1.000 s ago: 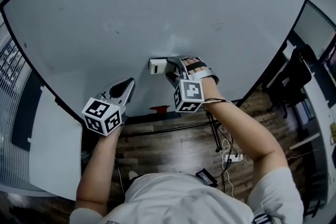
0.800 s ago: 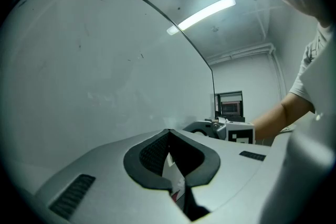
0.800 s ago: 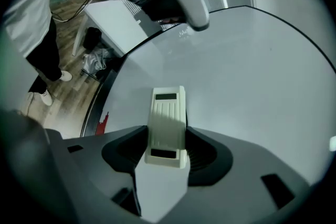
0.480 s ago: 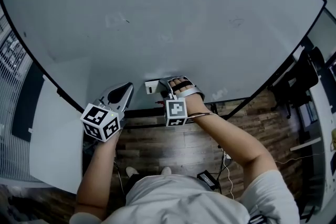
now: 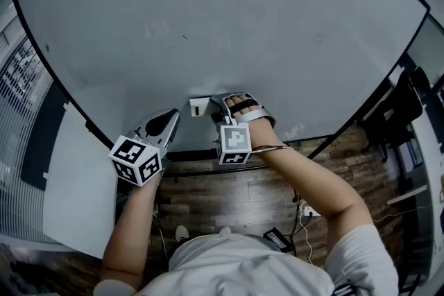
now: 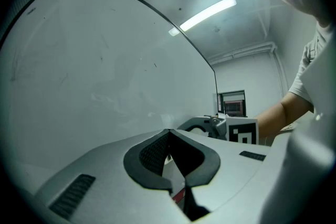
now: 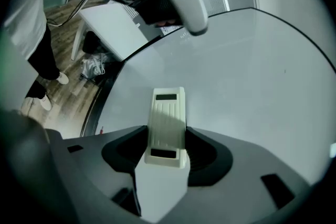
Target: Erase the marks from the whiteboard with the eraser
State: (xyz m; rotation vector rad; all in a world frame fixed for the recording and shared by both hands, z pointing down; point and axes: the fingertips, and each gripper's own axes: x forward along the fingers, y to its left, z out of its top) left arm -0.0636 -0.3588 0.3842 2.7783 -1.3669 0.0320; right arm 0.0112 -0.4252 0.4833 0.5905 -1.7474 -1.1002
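Note:
The whiteboard [image 5: 229, 17] fills the upper head view, with faint smudged marks [image 5: 158, 29] at upper left and more faint marks [image 5: 316, 38] at right. A white eraser [image 5: 200, 106] lies flat against the board near its lower edge, and my right gripper [image 5: 211, 107] is shut on it. In the right gripper view the eraser [image 7: 168, 123] sticks out between the two dark pads onto the whiteboard [image 7: 252, 76]. My left gripper [image 5: 173, 114] hangs just left of it, off the board's face, shut and empty, its tips [image 6: 169, 134] meeting.
A white panel [image 5: 76, 184] stands at lower left. The board's black lower rail [image 5: 194, 154] runs under both grippers. Below is a wooden floor [image 5: 229, 184] with cables and a power strip [image 5: 309, 210]. A black chair [image 5: 399, 107] is at right.
My right gripper has slid the eraser down and slightly left, toward the board's lower edge. The left gripper has stayed shut, about where it was.

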